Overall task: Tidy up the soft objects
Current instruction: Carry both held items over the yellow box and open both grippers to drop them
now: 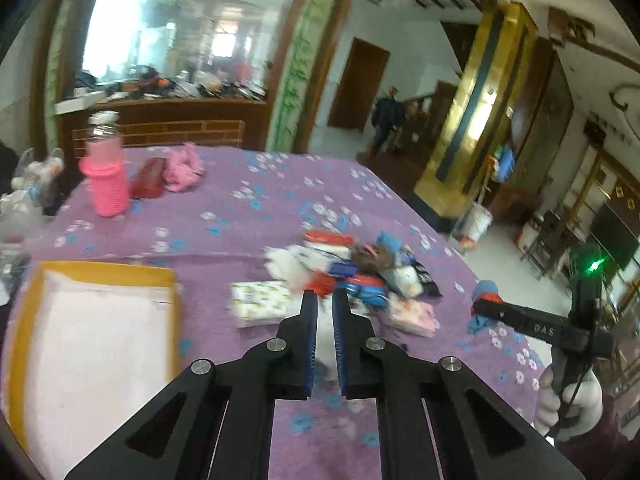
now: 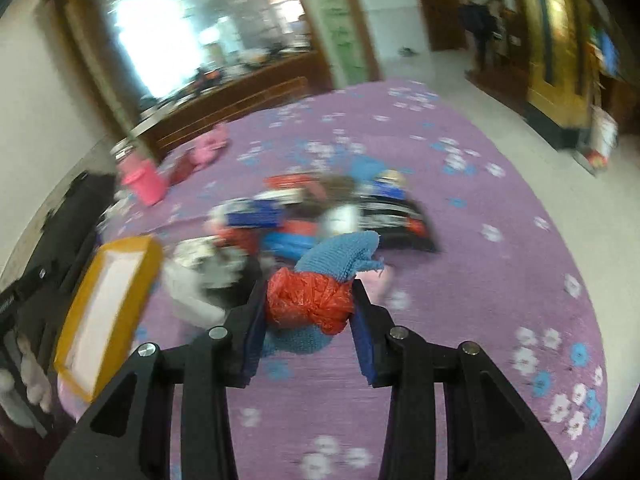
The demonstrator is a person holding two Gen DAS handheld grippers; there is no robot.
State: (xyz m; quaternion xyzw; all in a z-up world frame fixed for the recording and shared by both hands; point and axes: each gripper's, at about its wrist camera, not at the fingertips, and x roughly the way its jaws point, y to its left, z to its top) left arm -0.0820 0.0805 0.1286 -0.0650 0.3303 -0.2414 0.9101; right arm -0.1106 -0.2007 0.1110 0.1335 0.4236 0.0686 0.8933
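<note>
Both wrist fisheyes low over the purple cloth (image 1: pixel 248 216), facing forward, sharing the pile (image 2: pixel 320 212), blurred.

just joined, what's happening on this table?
A person is sorting soft items on a purple flowered cloth. The right tool is shut on a blue knit piece with red plastic, lifted off the pile. The left tool grips something white, hard to identify. A yellow-rimmed tray sits to the left.

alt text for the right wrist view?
The right tool is shut on a blue knitted cloth bundled with red plastic, above a purple floral tablecloth. Behind lie a blurred pile of soft items and, at left, a yellow-rimmed box.
</note>
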